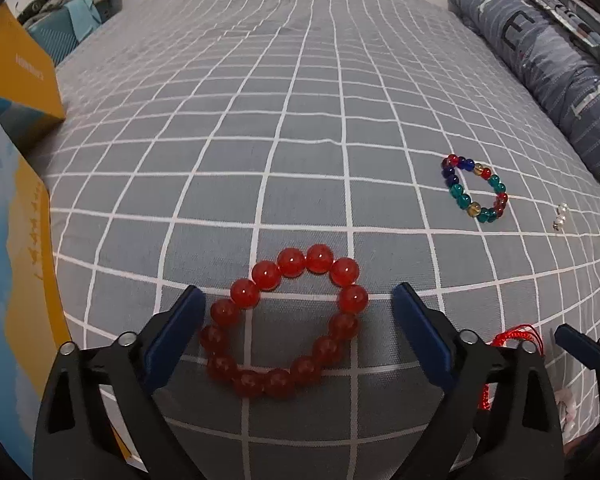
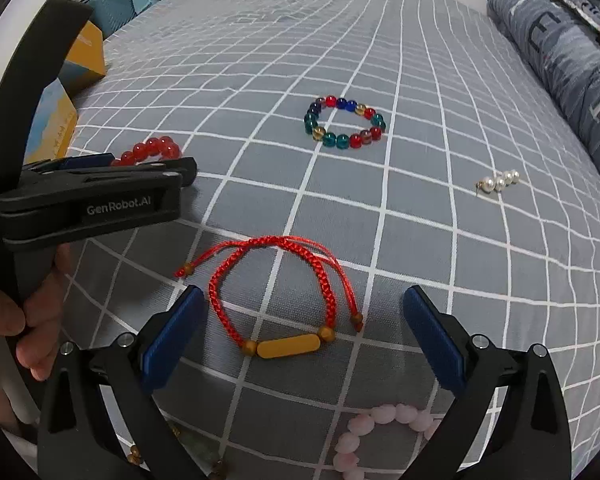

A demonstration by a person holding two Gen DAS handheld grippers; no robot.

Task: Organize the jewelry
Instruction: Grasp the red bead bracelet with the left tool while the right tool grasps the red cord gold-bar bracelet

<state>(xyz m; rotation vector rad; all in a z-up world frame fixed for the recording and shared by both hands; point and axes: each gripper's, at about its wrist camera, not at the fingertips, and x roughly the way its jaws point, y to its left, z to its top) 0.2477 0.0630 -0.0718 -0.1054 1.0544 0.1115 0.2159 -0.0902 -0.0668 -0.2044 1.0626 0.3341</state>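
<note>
You are working over a grey bedsheet [image 1: 300, 120] with a white grid, and the jewelry is lying loose on it. The red beads [image 1: 284, 326] are forming a ring of large, glossy, translucent spheres. Your left gripper [image 1: 296, 300] is standing wide, with that ring lying flat on the sheet between its blue pads [image 1: 172, 340], touching neither.

The cord bracelet [image 2: 280, 300] is a braided red loop with a long yellow bar flanked by two small gold beads, its loose ends trailing off to knotted tips. Your right gripper [image 2: 304, 300] is also standing wide, and the cord bracelet is lying between its fingers, untouched.

Taking the cord bracelet as the mark: the mixed beads [image 2: 344, 122], a ring of red, blue, teal and amber, are lying well beyond it; the pearls [image 2: 498, 182] are sitting beyond it to the right; the pink beads [image 2: 380, 432] are lying just nearer the camera than it; the red beads are resting off to its left, behind your left gripper. Your hand [image 2: 32, 312] is gripping that gripper's handle.
</note>
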